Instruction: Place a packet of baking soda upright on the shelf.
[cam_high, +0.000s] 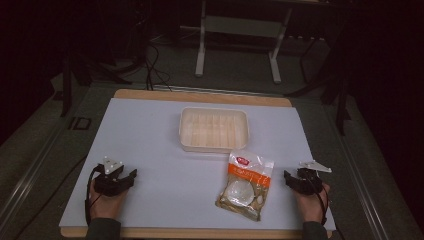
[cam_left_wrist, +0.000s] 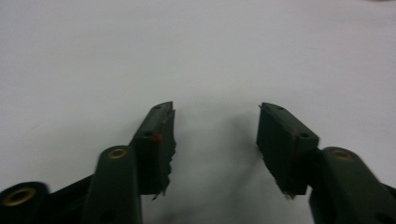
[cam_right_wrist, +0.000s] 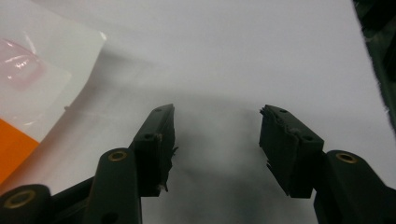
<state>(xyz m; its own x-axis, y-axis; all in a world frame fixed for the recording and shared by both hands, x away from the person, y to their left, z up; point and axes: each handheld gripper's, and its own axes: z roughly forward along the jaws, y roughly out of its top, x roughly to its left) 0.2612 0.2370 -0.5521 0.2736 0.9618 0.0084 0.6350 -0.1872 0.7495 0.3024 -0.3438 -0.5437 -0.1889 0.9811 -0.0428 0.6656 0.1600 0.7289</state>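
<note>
A clear snack bag (cam_high: 246, 185) with an orange and white label lies on the white table cover (cam_high: 165, 145), front right of centre. Its corner (cam_right_wrist: 42, 88) appears at the left of the right gripper view. An empty pale plastic tray (cam_high: 214, 129) sits behind the bag, near the middle. My right gripper (cam_high: 291, 179) rests just right of the bag, open, with nothing between its jaws (cam_right_wrist: 217, 116). My left gripper (cam_high: 127, 176) rests at the front left on bare cover, also open and holding nothing (cam_left_wrist: 215, 114).
The wooden table edge (cam_high: 200, 95) rims the white cover at the back. Beyond it stand a white metal frame (cam_high: 237, 30) and loose cables (cam_high: 155, 70) on a dark floor. Bare cover spreads between the two grippers and left of the tray.
</note>
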